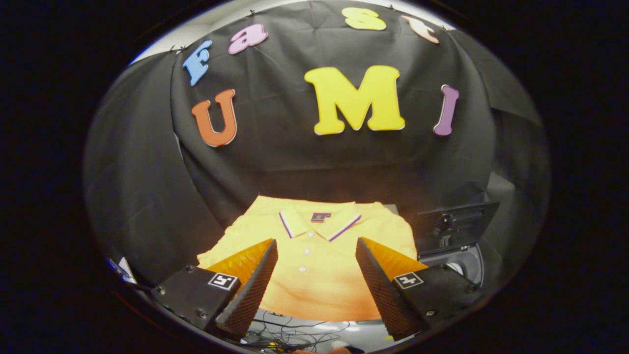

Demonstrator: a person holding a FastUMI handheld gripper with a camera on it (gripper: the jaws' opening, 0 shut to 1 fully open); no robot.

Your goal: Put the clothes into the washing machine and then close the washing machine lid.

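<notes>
One yellow polo shirt (314, 255) lies spread flat, just ahead of and between the two fingers of the gripper (317, 268), which stand wide apart, holding nothing. One washing machine (454, 246), lid raised, sits beside the shirt's right edge.

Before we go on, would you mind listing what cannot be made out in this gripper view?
- Washing machine, gripper view: dark, partly behind the right finger; I cannot tell what is inside.
- Yellow polo shirt: both fingers of the open gripper cover its sides; one sleeve runs into the black cloth.
- Shirt's neck tag: too small to read.
- Cables below the shirt: too dim to follow.
</notes>
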